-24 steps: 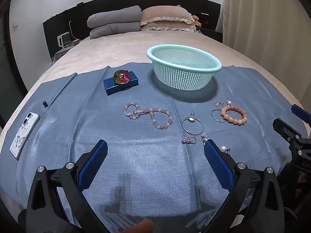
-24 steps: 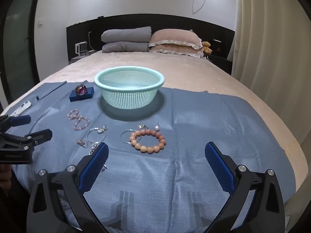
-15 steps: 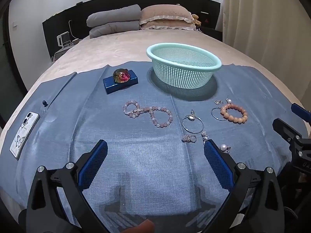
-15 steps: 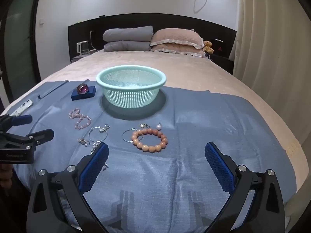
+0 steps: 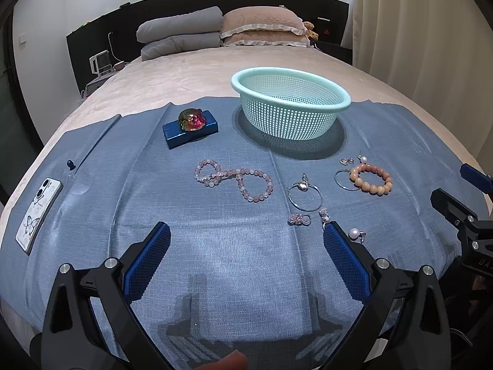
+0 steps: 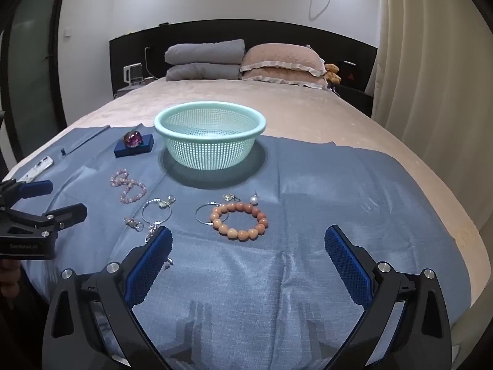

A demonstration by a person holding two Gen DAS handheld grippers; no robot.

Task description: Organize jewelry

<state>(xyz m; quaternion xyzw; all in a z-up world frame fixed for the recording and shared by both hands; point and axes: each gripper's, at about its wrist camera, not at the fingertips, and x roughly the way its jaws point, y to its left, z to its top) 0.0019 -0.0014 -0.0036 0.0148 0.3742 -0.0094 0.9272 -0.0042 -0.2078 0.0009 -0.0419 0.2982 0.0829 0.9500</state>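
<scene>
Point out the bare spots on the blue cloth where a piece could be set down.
Free: the wide stretch of blue cloth right of the orange bead bracelet and mint mesh basket; also between the white butterfly phone and pink bead strand. Crowded: the silver hoops and small earrings beside the orange bracelet.

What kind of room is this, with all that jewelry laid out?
Most likely a bedroom. The jewelry lies on a blue cloth spread over a bed, with stacked pillows against a dark headboard and curtains along one side.
</scene>
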